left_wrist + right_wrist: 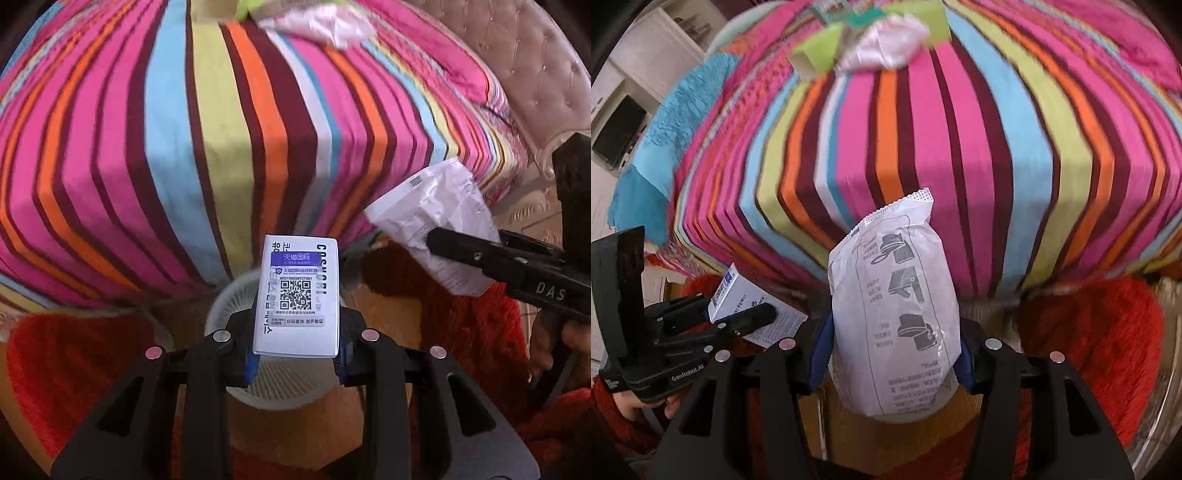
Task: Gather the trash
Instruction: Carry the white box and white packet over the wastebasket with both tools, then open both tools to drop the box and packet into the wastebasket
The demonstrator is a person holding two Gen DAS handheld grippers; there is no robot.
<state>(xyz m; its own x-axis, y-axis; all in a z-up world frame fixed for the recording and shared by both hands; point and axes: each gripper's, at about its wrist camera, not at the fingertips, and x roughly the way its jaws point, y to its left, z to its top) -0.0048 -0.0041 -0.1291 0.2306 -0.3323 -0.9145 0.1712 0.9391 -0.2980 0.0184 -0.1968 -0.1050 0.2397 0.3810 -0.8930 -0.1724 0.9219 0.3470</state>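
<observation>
My left gripper [296,360] is shut on a small white box [297,295] with a QR-code label and holds it above a white ribbed waste bin [232,302] on the floor. My right gripper [892,363] is shut on a white paper packet [894,306] with printed diagrams, held near the bed's edge. The packet [432,218] and the right gripper [480,254] show at the right of the left wrist view. The box [738,299] and the left gripper [738,317] show at the left of the right wrist view. More trash lies far back on the bed: crumpled white paper [317,22] [886,40] and a lime-green carton [816,51].
The bed has a striped cover [221,129] in pink, orange, blue and green. A red shaggy rug [1089,332] lies on the wooden floor beside it. A padded headboard [517,55] stands at the right. A blue blanket [665,122] and a dark screen [617,133] are at the left.
</observation>
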